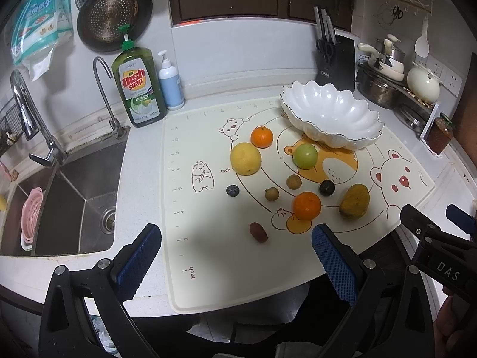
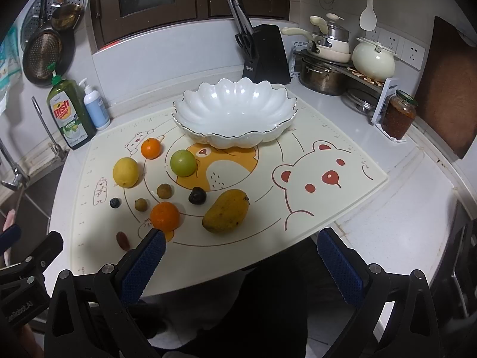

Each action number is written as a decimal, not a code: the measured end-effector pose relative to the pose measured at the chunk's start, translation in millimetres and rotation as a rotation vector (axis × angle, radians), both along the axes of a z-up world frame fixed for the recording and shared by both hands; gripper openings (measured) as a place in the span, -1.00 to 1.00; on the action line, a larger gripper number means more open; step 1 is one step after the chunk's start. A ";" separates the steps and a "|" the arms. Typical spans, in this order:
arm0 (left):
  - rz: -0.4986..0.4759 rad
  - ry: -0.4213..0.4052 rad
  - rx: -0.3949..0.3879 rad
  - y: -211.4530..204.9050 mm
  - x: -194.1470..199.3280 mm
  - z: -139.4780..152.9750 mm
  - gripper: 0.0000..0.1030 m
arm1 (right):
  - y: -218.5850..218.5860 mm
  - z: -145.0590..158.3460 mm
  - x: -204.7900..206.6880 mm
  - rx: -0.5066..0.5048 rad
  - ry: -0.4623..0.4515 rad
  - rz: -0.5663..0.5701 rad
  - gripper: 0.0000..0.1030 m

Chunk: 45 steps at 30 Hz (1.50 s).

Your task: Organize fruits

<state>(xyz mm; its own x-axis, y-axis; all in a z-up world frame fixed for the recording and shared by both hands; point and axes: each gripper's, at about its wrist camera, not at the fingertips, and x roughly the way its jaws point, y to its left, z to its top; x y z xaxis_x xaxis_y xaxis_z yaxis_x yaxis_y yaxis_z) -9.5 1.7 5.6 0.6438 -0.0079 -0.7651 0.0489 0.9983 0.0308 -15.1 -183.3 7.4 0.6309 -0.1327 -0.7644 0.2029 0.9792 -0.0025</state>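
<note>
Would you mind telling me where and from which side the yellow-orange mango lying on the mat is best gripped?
Grip the yellow-orange mango across its thick middle, coming from above with the open right gripper, probably. It lies flat on the cream bear-print mat, long axis slanting, so the jaws should close across its narrow width; its tapered ends would slip.

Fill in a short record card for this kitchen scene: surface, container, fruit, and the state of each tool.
surface: printed bear mat on a white counter
container: white scalloped bowl, empty, at the mat's far edge
fruit on mat: lemon, two oranges, green apple, mango, several small fruits
left tool: open, holding nothing
right tool: open, holding nothing
</note>
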 end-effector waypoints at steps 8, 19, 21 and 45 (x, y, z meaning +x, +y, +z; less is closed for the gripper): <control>-0.003 0.001 -0.002 -0.7 -0.3 -0.6 1.00 | 0.7 -1.0 0.0 0.000 0.000 0.000 0.99; -0.003 0.000 0.000 -3.1 -1.2 -1.6 1.00 | -0.3 -0.1 -1.3 0.003 0.000 0.000 0.99; -0.004 0.001 0.002 -3.2 -1.1 -1.5 1.00 | -0.6 -0.4 -0.8 0.005 0.001 0.000 0.99; -0.012 -0.005 0.008 -8.0 -1.3 2.0 1.00 | -2.9 0.7 -2.5 0.005 -0.004 -0.006 0.99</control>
<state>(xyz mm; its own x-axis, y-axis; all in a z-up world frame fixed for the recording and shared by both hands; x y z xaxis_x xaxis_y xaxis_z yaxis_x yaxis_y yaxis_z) -10.8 -6.3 7.6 0.6478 -0.0091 -0.7617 0.0602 0.9974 0.0393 -17.6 -186.2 8.1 0.6328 -0.1330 -0.7628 0.2092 0.9779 0.0030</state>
